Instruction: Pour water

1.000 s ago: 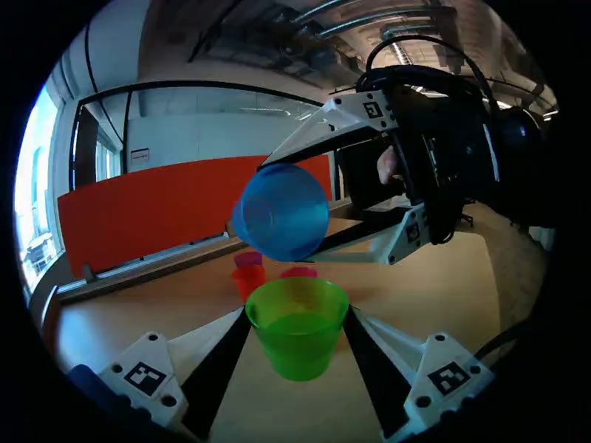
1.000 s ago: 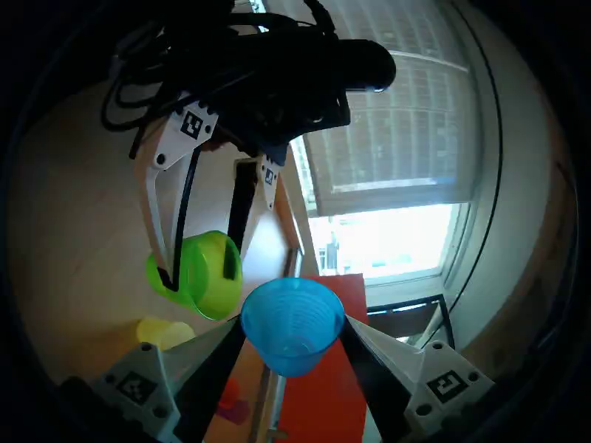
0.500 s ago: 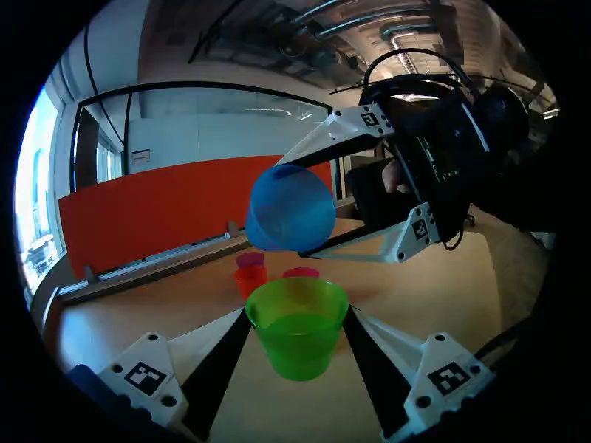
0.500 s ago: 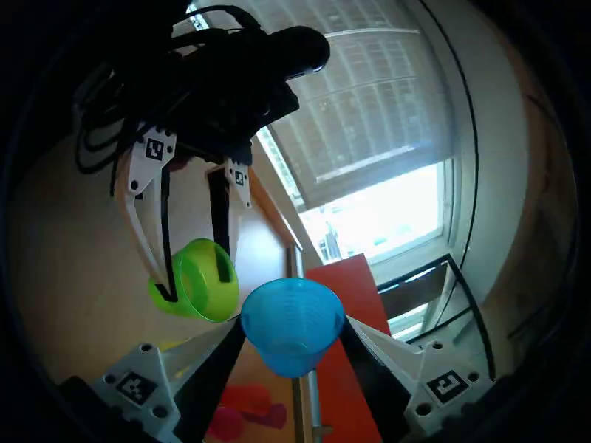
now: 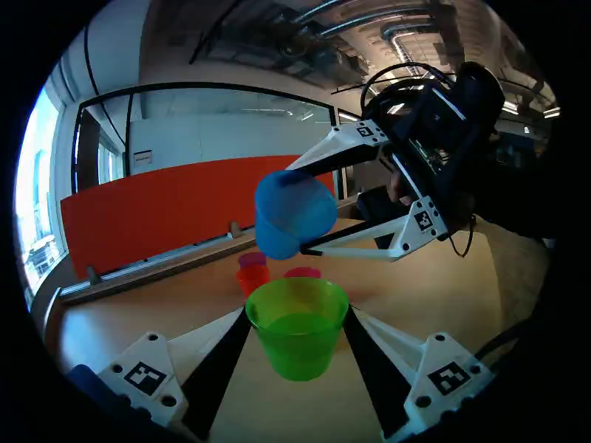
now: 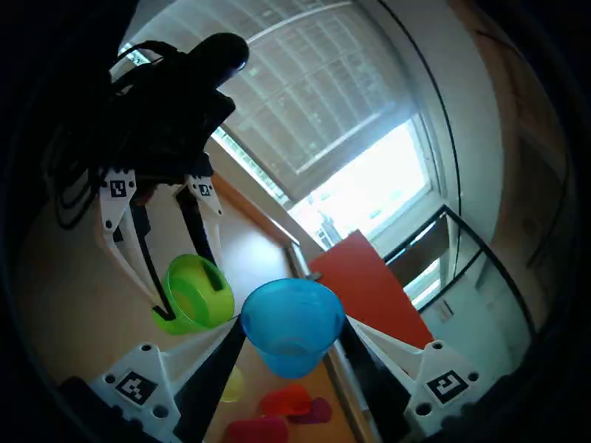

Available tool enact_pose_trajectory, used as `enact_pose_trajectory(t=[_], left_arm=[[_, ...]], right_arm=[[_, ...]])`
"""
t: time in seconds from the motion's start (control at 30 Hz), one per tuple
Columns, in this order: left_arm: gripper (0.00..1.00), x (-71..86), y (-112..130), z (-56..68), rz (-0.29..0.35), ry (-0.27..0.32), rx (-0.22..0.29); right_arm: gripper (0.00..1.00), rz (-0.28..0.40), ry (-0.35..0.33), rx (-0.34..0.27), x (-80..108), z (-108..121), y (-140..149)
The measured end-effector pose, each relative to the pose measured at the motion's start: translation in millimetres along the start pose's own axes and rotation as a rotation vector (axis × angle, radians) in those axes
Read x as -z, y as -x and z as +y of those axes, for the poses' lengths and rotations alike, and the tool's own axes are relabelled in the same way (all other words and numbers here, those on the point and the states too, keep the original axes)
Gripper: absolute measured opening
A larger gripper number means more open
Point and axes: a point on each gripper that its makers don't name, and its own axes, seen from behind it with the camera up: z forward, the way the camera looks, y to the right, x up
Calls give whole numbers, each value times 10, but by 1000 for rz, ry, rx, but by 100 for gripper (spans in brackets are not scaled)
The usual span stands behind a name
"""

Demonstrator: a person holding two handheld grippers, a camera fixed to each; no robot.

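Clearly, left hand-held gripper [image 5: 297, 313] clamps translucent green cup [image 5: 297, 343], right hand-held gripper [image 6: 292, 326] blue cup [image 6: 292, 343].

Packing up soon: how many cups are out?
6. The green cup sits in the left gripper, the blue cup in the right gripper. On the table: a yellow cup, a red cup, a second red cup, a magenta cup. More may be hidden.

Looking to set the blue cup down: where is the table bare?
In the left gripper view, bare table lies left of the green cup, up to the orange partition, and right of it. Crowded just behind the green cup, where small red and pink cups cluster.
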Motion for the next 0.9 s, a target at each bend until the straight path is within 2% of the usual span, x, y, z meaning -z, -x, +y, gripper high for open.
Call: enact_pose_trajectory(t=[0.23,0.53,0.9], left_arm=[[87,16,11,6,-2,0,-3],[87,43,1,-23,1,-4,0],[87,70,-1,-64,1,-10,-6]], right_arm=[[91,-3,-2,-189,49,-20,15],[91,-52,-21,-382,89,-142,119],[91,-101,-70,-557,109,-320,191]])
